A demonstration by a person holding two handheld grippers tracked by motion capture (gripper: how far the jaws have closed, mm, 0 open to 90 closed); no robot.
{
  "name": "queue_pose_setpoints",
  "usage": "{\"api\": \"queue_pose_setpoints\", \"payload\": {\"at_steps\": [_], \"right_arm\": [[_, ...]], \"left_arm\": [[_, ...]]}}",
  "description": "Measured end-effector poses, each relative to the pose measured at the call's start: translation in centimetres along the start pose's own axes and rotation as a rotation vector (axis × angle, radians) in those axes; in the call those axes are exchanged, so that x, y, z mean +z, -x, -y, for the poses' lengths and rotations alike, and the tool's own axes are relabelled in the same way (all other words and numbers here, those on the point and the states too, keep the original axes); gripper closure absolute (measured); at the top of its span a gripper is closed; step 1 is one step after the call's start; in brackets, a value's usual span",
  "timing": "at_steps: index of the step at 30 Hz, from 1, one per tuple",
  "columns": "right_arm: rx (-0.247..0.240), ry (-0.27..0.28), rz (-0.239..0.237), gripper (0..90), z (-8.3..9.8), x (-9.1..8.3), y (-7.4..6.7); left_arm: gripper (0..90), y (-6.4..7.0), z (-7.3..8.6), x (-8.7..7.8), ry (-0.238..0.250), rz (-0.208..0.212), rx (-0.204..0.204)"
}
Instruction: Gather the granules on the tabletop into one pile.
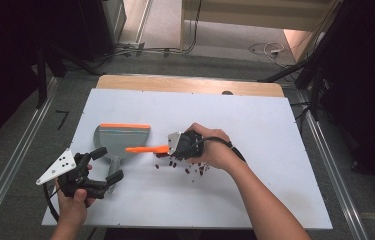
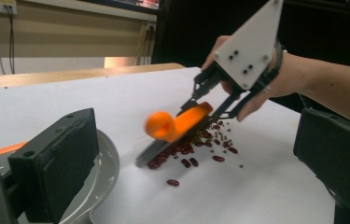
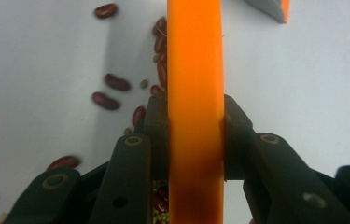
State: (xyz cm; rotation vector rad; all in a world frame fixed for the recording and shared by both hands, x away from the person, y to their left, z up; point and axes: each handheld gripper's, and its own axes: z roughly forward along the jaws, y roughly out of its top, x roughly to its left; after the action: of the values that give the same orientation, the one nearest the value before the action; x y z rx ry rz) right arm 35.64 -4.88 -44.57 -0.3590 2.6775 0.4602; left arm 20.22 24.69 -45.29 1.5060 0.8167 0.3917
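A grey dustpan (image 1: 120,137) with an orange lip lies left of centre on the white board. Dark red beans (image 1: 185,167) and a few small green ones are scattered beside it. My right gripper (image 1: 174,148) is shut on the orange handle (image 1: 147,149) of a small brush, which points toward the dustpan. In the right gripper view both pads clamp the handle (image 3: 196,93) above the beans (image 3: 112,91). The left gripper view shows the brush's dark head (image 2: 154,151) resting at the edge of the bean pile (image 2: 186,149). My left gripper (image 1: 107,165) stands open by the dustpan's handle.
The white board (image 1: 255,125) lies on a wooden table whose far edge (image 1: 190,84) shows behind it. Metal rails run along both sides, and cables lie on the floor beyond. A corner of the dustpan (image 3: 270,7) sits ahead of the brush handle.
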Motion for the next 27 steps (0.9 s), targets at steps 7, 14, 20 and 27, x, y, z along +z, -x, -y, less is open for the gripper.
{"api": "queue_pose_setpoints", "payload": {"at_steps": [7, 14, 20, 27], "right_arm": [[0.126, 0.029, 0.025, 68.1, 0.3, -1.8, -0.3], [0.49, 0.059, -0.067, 68.1, -1.3, -3.8, -0.8], [0.72, 0.058, -0.216, 68.1, -3.2, -2.3, -1.4], [0.923, 0.048, -0.33, 68.2, -4.1, 0.7, -0.8]], "left_arm": [[1.0, 0.0, 0.1, 0.2, -0.012, -0.005, 0.003], [1.0, -0.3, 0.2, 0.1, -0.006, -0.012, -0.006], [1.0, -0.2, 0.2, 0.2, -0.015, -0.007, 0.0], [1.0, -0.2, 0.2, 0.2, -0.018, -0.004, 0.001]]}}
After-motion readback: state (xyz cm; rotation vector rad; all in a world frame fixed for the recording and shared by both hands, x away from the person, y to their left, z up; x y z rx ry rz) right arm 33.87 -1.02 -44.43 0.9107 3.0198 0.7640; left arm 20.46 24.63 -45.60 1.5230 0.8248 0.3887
